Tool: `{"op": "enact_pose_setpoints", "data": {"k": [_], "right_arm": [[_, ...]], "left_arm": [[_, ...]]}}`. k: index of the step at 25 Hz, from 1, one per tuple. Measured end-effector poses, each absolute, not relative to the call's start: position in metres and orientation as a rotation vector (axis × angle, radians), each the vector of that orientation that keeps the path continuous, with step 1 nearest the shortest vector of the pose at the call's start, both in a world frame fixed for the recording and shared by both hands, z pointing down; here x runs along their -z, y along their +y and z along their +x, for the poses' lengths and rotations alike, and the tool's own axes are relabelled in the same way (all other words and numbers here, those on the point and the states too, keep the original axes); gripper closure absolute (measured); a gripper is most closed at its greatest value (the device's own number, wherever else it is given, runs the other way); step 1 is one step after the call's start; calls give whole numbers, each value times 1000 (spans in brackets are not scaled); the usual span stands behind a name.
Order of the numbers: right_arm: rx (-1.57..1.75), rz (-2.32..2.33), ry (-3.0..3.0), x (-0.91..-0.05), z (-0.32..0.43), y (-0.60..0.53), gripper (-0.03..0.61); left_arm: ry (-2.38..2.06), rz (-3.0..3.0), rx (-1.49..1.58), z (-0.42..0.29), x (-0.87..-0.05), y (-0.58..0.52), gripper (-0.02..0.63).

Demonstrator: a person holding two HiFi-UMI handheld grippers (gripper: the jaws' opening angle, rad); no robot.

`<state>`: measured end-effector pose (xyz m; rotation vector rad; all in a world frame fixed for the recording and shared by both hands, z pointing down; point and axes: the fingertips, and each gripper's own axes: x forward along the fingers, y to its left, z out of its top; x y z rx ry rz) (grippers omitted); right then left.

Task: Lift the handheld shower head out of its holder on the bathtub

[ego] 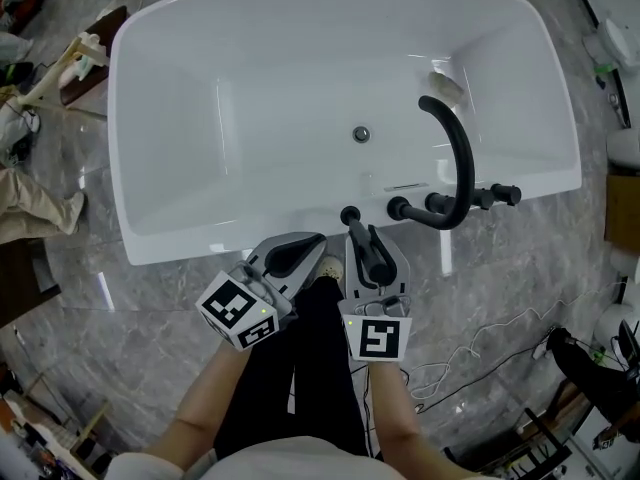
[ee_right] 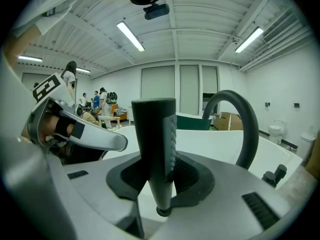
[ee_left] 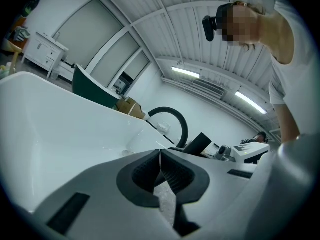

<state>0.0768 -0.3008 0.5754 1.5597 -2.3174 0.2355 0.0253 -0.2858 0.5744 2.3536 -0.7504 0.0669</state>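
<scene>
The black handheld shower head (ee_right: 156, 149) stands upright between the pads of my right gripper (ee_right: 159, 176), which is shut on its handle. In the head view that gripper (ego: 373, 260) hovers just in front of the white bathtub's near rim (ego: 300, 230), with the shower head (ego: 366, 246) pointing toward the small black holder (ego: 350, 214) on the rim, a little apart from it. My left gripper (ego: 298, 253) is close beside it on the left, over the rim, its jaws shut and empty (ee_left: 160, 168).
A curved black spout (ego: 452, 158) and black tap handles (ego: 470, 200) sit on the rim to the right. The drain (ego: 361, 134) is in the tub floor. Cables (ego: 480, 343) trail over the marble floor at right; furniture (ego: 50, 68) stands at left.
</scene>
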Motion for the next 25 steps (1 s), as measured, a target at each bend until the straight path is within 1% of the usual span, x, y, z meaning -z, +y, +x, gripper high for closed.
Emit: {"op": "enact_pose_setpoints", "data": {"k": [14, 25], "right_arm": [[-152, 1551, -2364, -490, 80, -290, 459], [-126, 1617, -2423, -401, 77, -275, 460]], "left_arm": [[-727, 2440, -64, 24, -504, -276, 601], [-677, 2534, -32, 26, -443, -265, 601]]}}
